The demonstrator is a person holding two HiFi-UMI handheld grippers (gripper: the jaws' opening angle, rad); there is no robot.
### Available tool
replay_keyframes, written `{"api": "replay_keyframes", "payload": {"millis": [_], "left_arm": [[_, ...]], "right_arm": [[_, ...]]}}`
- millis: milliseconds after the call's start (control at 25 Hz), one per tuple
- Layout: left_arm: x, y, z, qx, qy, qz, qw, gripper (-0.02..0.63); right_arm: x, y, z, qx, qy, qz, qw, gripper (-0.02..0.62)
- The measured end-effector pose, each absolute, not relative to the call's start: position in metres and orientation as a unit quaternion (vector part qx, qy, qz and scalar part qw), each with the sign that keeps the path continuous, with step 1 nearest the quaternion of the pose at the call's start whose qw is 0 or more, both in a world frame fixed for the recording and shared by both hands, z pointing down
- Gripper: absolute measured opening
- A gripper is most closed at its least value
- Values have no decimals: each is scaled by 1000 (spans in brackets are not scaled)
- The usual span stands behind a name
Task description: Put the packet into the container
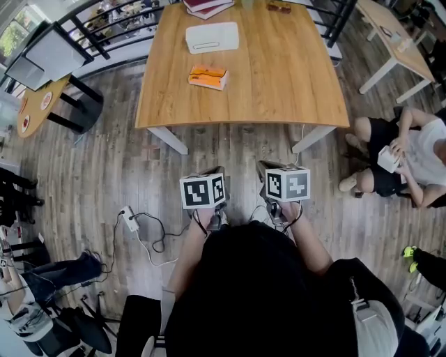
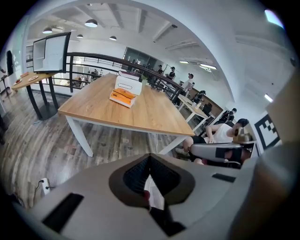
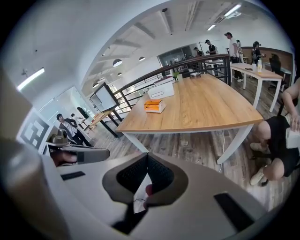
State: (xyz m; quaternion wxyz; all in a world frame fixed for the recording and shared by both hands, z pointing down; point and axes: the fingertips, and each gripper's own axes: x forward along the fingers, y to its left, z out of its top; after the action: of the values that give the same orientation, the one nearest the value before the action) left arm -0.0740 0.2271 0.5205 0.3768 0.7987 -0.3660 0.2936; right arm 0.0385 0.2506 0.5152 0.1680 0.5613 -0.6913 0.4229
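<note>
**Spotter:** What's on your left?

**Operator:** My left gripper (image 2: 150, 156) has its jaws pressed together with nothing in them. I hold it short of the wooden table (image 1: 279, 77).

**Spotter:** And the packet?

**Operator:** I see the orange packet (image 1: 208, 77) lying on the table, near the white container (image 1: 212, 37) but apart from it.

**Spotter:** Right side?

**Operator:** My right gripper (image 3: 146, 157) is closed too, and it holds nothing.

Print on the packet (image 1: 208, 77) is unreadably small; the top edge crops the books (image 1: 208, 7).
</note>
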Motion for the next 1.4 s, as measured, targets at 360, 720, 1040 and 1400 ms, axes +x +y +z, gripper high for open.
{"api": "replay_keyframes", "payload": {"millis": [360, 720, 1040, 1400], "left_arm": [[-65, 230, 524, 793, -375, 297, 377, 11], [-27, 234, 534, 788, -376, 308, 376, 11], [20, 237, 539, 788, -383, 304, 375, 11], [29, 234, 537, 777, -406, 300, 376, 11]], "right_arm": [[51, 253, 507, 558, -704, 422, 124, 12], [86, 257, 507, 541, -724, 418, 87, 14], [125, 259, 511, 525, -737, 414, 97, 14], [128, 250, 505, 494, -761, 407, 101, 14]]}}
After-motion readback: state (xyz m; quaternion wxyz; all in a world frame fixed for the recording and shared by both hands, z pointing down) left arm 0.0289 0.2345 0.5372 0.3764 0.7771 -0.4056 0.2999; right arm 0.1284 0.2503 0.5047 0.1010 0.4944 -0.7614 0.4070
